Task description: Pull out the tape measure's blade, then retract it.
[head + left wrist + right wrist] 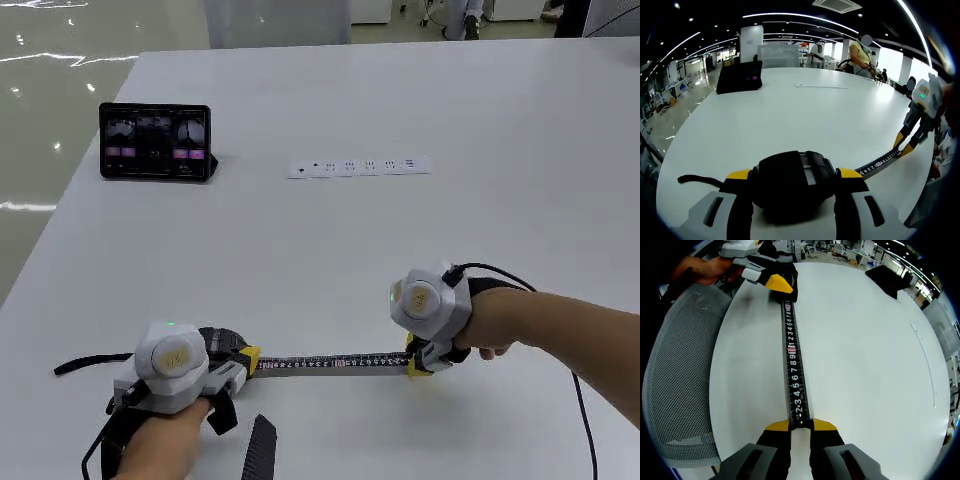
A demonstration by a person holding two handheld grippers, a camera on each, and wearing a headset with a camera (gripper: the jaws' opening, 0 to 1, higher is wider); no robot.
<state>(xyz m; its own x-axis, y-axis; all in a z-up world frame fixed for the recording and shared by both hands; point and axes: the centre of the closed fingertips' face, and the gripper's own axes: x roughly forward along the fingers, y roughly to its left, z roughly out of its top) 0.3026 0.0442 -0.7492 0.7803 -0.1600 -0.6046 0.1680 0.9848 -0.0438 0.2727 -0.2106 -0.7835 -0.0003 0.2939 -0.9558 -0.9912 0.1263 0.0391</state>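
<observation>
Tape measure case [792,182] [222,345]: black, lying on the table, clamped between the yellow-tipped jaws of the left gripper.
Blade [793,365] [330,362] [880,162]: out of the tape measure case, flat and straight on the table from the left gripper across to the right gripper; numbered face up, one red figure partway along.
Left gripper [794,174] [240,362]: clenched on the tape measure case, one jaw on each side; carried by the left hand [170,445] at the table's near edge.
Right gripper [800,425] [418,365] [905,142]: clenched on the free end of the blade, jaw tips down at the table surface; carried by the right hand [495,320]; well apart from the left gripper, with the exposed blade between the two.
Wrist strap [697,179] [85,365]: black, trailing flat on the table from the case, on the side of the left gripper away from the right gripper.
Table [400,230]: white and broad; both grippers close to its near edge.
Power strip [360,167] [820,86]: white, flat on the table, well beyond both grippers, roughly ahead of the gap between them.
Tablet [155,141] [739,77] [888,277]: dark, propped up, screen lit, well beyond the left gripper.
Mesh chair back [682,375]: grey, off the table edge, beside the blade's run between the grippers.
People [860,52]: standing past the table's far edge, far beyond both grippers.
</observation>
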